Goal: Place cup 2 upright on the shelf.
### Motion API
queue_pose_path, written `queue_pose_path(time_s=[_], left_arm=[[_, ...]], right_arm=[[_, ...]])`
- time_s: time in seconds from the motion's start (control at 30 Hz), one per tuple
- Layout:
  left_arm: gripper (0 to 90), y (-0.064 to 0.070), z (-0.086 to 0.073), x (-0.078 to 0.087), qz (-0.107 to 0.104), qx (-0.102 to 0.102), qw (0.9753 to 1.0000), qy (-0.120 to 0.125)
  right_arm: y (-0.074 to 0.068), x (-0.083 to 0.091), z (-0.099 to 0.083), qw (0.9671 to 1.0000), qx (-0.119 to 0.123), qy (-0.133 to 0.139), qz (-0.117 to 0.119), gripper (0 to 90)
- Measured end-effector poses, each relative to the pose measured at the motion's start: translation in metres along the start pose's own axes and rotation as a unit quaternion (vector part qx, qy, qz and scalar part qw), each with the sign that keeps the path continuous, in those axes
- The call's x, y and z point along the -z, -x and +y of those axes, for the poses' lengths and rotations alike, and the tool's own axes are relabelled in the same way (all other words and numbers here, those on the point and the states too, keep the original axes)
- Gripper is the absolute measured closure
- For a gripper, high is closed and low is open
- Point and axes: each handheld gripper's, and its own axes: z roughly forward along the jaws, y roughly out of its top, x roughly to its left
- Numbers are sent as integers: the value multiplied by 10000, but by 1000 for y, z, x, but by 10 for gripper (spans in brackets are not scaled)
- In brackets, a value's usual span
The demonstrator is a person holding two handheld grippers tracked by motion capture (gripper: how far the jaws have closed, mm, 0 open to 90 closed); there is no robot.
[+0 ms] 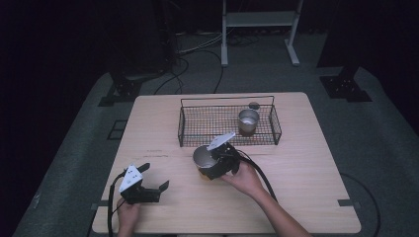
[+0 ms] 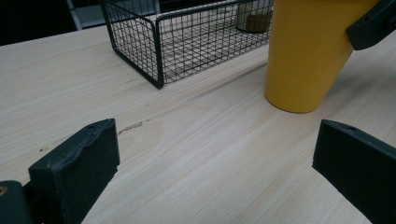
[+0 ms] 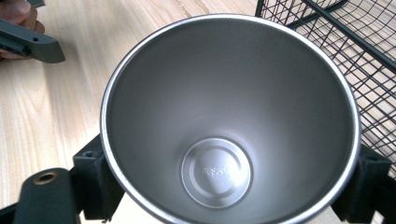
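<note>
Right gripper view: cup (image 3: 229,121) between jaws.

- Your right gripper (image 1: 213,163) sits mid-table, its jaws either side of a cup (image 1: 203,157).
- Just behind the cup stands a wire basket (image 1: 197,129), with a second cup (image 1: 248,120) inside, at its right.
- Your left gripper (image 1: 157,177) lies near the table's (image 1: 306,197) front left edge.

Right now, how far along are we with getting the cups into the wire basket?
One steel cup already stands in the wire basket. The right gripper is clamped on the yellow cup, which stands on the table just in front of the basket. Left: lift it in. The left gripper waits open, holding nothing.
</note>
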Motion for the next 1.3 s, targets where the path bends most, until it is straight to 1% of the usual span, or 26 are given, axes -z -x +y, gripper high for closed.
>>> queue_pose_path(time_s=[0.13, 0.23, 0.53, 0.67, 0.77, 1.3], left_arm=[[0, 0, 0, 0, 1, 2, 10000, 0], [0, 0, 0, 0, 7, -4, 10000, 3], [0, 0, 0, 0, 11, -1, 10000, -10], [0, 0, 0, 0, 9, 2, 10000, 1], [0, 0, 0, 0, 6, 2, 10000, 9], [0, 0, 0, 0, 9, 13, 10000, 12]], right_arm=[[1, 4, 0, 10000, -18, 16, 25, 141], [3, 8, 1, 9999, -71, 76, 72, 142], [8, 22, 7, 10000, -66, 52, 51, 142], [12, 29, 9, 9999, -105, 83, 71, 142], [14, 32, 11, 9999, -95, 87, 38, 142], [24, 50, 27, 9998, -120, 109, 73, 142]])
